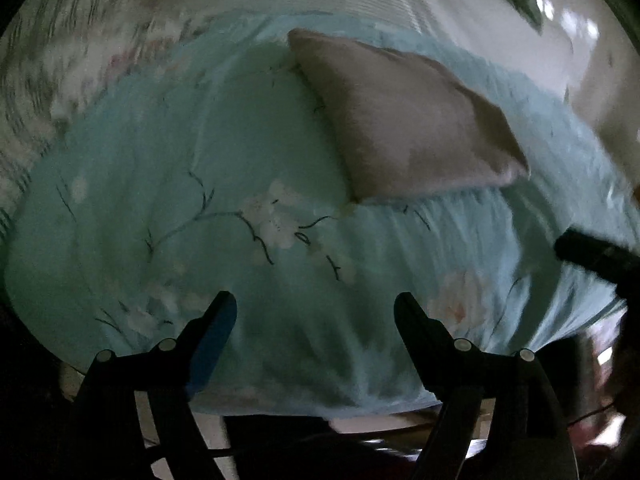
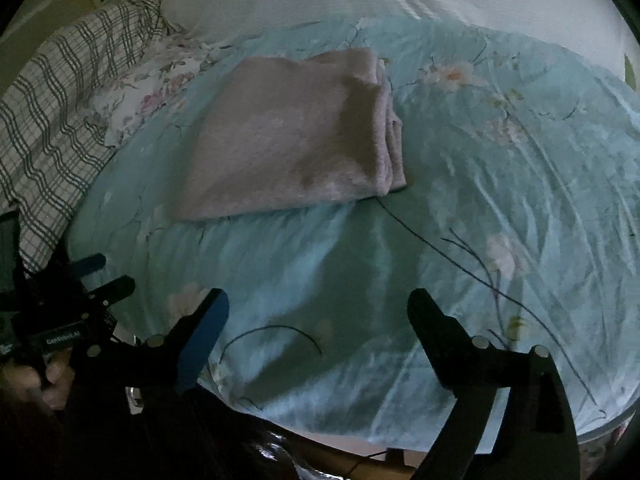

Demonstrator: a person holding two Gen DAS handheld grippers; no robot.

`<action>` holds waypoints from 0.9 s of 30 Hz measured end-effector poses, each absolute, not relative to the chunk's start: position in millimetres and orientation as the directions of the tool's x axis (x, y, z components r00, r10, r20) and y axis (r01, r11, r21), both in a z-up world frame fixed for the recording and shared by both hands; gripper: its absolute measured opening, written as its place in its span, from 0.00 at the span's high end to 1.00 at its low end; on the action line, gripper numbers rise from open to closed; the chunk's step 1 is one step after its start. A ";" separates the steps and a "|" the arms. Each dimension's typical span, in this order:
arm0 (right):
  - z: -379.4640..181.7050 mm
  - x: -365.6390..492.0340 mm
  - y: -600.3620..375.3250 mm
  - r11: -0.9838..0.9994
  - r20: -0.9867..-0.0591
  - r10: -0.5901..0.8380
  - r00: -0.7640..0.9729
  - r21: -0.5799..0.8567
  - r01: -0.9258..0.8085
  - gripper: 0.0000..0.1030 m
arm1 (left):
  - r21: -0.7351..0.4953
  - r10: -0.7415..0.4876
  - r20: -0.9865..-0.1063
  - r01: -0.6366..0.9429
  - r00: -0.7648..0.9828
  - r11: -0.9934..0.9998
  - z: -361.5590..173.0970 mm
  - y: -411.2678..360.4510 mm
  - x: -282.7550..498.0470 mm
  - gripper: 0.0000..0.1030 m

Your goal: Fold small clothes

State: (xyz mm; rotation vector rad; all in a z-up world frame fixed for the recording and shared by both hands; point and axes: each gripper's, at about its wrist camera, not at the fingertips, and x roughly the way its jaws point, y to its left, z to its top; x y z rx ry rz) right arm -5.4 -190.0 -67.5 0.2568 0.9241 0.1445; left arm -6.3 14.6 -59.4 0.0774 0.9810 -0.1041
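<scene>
Left wrist view: left gripper point(image 1: 315, 308), jaws apart and empty; the folded grey cloth point(image 1: 404, 120) lies ahead and to the right on the floral bedspread point(image 1: 160, 160), long axis running diagonally away.

Right wrist view: right gripper point(image 2: 318, 306), jaws apart and empty; the folded grey cloth point(image 2: 296, 136) lies ahead-left on the bedspread, well apart, stacked edges to its right. Neither gripper looks clearly nearer.

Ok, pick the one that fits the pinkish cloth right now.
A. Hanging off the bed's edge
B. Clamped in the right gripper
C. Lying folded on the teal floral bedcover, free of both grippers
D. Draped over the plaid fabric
C: the pinkish cloth lies folded on the teal floral bedcover, while the right gripper and left gripper stand open and empty, well short of it.
</scene>
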 end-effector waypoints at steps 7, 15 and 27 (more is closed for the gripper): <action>-39.7 -14.6 -190.0 0.972 -0.747 0.220 0.627 0.219 -0.081 0.01 | 0.076 -0.031 -0.787 0.147 0.616 0.986 -25.2 2.4 -17.1 0.19; -29.8 0.5 -183.1 0.969 -0.732 0.247 0.636 0.197 -0.150 0.01 | 0.116 -0.010 -0.731 0.139 0.683 0.983 10.0 1.8 1.0 0.10; -43.3 40.4 -185.4 0.966 -0.766 0.258 0.589 0.214 -0.146 0.01 | 0.183 0.075 -0.793 0.119 0.605 0.976 -17.4 -6.7 35.8 0.10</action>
